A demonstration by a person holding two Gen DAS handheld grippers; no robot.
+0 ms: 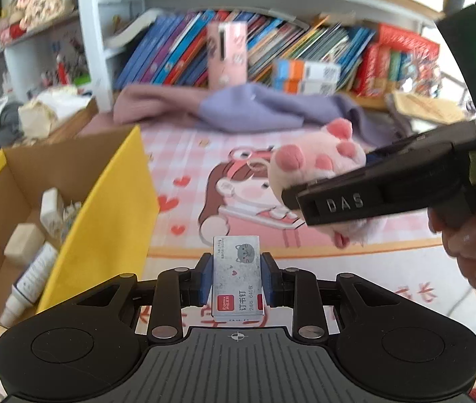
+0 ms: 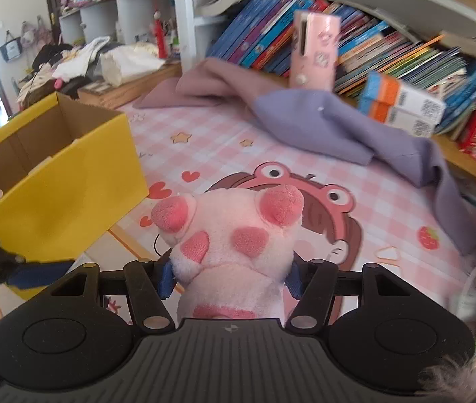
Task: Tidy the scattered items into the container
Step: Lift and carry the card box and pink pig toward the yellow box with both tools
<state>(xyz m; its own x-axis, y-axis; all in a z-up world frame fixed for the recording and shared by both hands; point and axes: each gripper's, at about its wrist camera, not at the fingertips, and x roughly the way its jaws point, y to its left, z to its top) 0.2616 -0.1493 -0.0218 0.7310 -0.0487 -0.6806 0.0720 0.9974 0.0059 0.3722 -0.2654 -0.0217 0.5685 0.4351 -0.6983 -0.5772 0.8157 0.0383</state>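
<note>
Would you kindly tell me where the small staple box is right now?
The staple box sits low and central in the left wrist view, clamped between the blue pads of the left hand-held gripper, just right of the yellow cardboard box.

Fuzzy plush pig (image 2: 234,245); glossy card staple box (image 1: 238,277); matt cardboard box (image 1: 100,208); soft cloth throw (image 2: 332,127).

"das" is embossed on the side of the right gripper (image 1: 291,198), seen from the left wrist. the box of staples (image 1: 238,278) is printed with "订书钉" and "246 640枚"; a red patch on it carries a small brand word that cannot be made out. qr codes are printed on the white-and-orange cartons (image 2: 406,104) by the books; nothing else is legible.
</note>
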